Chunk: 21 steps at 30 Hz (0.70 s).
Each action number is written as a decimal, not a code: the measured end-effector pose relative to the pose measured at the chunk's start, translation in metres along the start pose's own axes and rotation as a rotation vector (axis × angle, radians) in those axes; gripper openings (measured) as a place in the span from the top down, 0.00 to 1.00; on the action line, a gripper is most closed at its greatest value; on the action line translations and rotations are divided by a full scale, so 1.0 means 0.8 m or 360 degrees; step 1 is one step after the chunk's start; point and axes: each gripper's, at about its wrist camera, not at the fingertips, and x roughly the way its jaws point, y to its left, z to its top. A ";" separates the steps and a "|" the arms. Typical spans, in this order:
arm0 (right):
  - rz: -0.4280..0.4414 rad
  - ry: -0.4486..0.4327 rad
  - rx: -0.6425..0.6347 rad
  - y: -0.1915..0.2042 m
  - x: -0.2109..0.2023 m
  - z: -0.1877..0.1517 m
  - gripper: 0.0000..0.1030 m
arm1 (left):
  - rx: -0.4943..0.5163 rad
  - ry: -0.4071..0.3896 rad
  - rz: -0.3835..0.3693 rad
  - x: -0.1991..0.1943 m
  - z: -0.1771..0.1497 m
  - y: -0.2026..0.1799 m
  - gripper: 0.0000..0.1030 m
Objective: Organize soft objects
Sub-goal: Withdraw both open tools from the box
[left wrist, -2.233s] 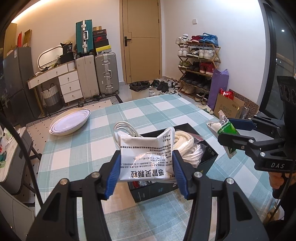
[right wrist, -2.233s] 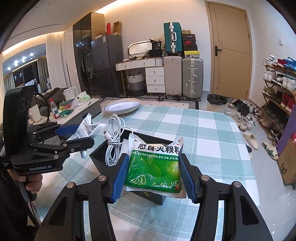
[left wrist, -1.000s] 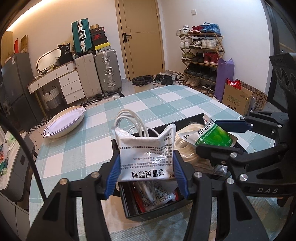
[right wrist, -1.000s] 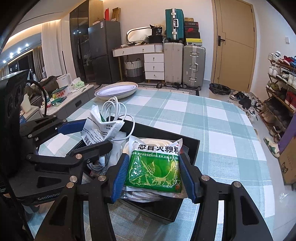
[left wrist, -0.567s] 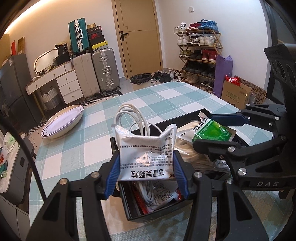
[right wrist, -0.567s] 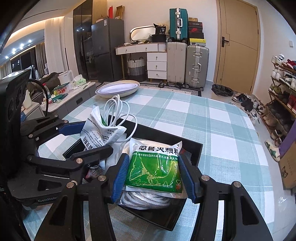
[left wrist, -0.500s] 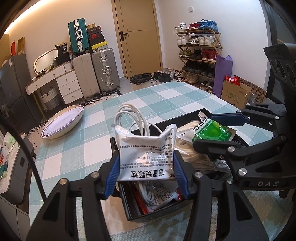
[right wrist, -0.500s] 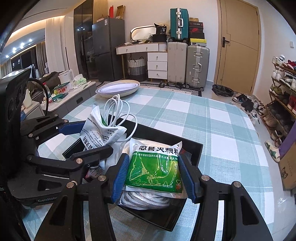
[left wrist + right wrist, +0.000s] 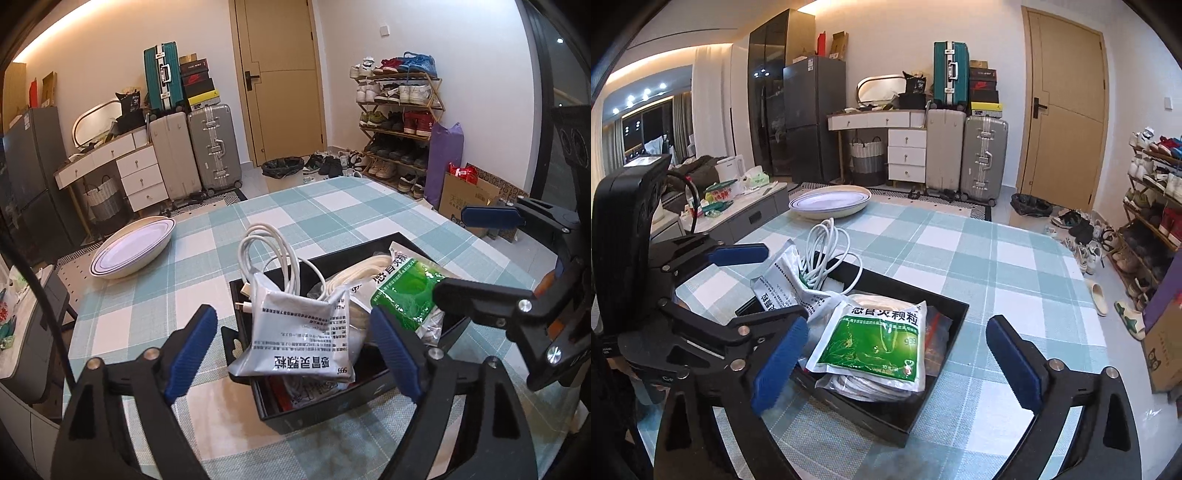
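Observation:
A black tray (image 9: 317,410) (image 9: 945,302) sits on the checked table. A white sachet (image 9: 303,336) (image 9: 775,284) lies on its near left side, beside a white coiled cable (image 9: 266,243) (image 9: 823,254). A green sachet (image 9: 875,343) (image 9: 406,291) lies on white rope coils in the tray. My left gripper (image 9: 295,354) is open, its blue pads on either side of the white sachet and clear of it. My right gripper (image 9: 897,369) is open around the green sachet and not touching it.
A white oval bowl (image 9: 133,253) (image 9: 831,201) stands at the far side of the table (image 9: 332,206). Suitcases (image 9: 195,147), drawers and a shoe rack (image 9: 399,122) line the walls beyond. A low cabinet with clutter (image 9: 731,206) stands left of the table.
Both grippers have opened and let go of their sachets, which now lie in the tray. Earlier both moved from beside the tray to above it.

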 end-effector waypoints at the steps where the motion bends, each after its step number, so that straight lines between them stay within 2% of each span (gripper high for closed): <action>1: 0.0009 -0.0011 0.0015 -0.002 -0.003 -0.001 0.01 | -0.0007 0.0002 -0.0001 -0.002 -0.001 0.001 0.08; 3: 0.0023 -0.0030 0.0037 -0.004 -0.009 -0.003 0.01 | -0.0032 -0.0012 0.0012 -0.010 -0.003 0.005 0.00; 12: 0.0072 -0.0118 0.0109 -0.001 -0.036 -0.017 0.01 | -0.0156 -0.0158 0.0055 -0.054 -0.017 0.017 0.00; 21: 0.0081 -0.0180 0.0097 0.015 -0.052 -0.031 0.01 | -0.0205 -0.0186 0.0097 -0.063 -0.042 0.016 0.00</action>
